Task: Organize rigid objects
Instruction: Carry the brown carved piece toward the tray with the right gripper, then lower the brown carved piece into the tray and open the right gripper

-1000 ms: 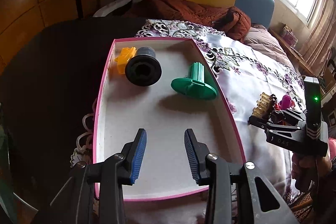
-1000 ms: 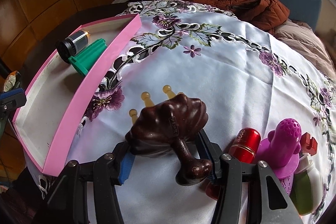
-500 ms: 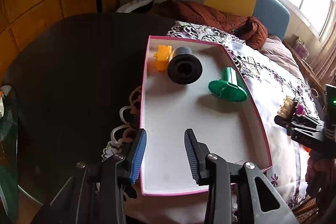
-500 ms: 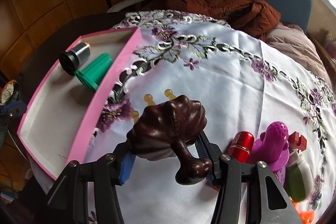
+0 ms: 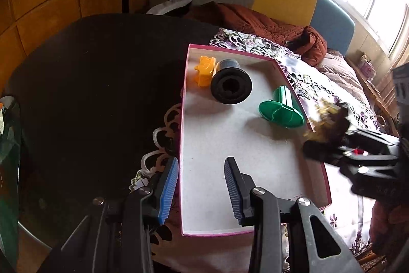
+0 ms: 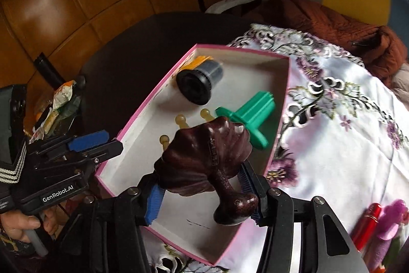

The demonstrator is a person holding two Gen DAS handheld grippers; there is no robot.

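A pink-rimmed white box [image 5: 182, 119] [image 6: 150, 104] lies on the table. In it are an orange piece [image 5: 204, 67], a black spool [image 5: 231, 86] [image 6: 198, 82] and a green flanged spool [image 5: 281, 106] [image 6: 251, 117]. My right gripper [image 6: 202, 198] is shut on a dark brown wooden massager with amber pegs [image 6: 207, 157] and holds it above the box's near half; it shows blurred in the left wrist view [image 5: 329, 127]. My left gripper [image 5: 200, 186] is open and empty, straddling the box's left wall near its front corner; it also shows in the right wrist view [image 6: 88, 142].
A flowered white tablecloth [image 6: 345, 119] covers the table right of the box. A red tube [image 6: 368, 221] and a magenta item [image 6: 393, 219] lie on it at the right. The dark bare tabletop [image 5: 89, 81] is left of the box. A brown jacket [image 5: 255, 22] lies on the bench behind.
My right gripper has carried the massager left from over the tablecloth to over the box. My left gripper has shifted left, its fingers now on either side of the box's left wall.
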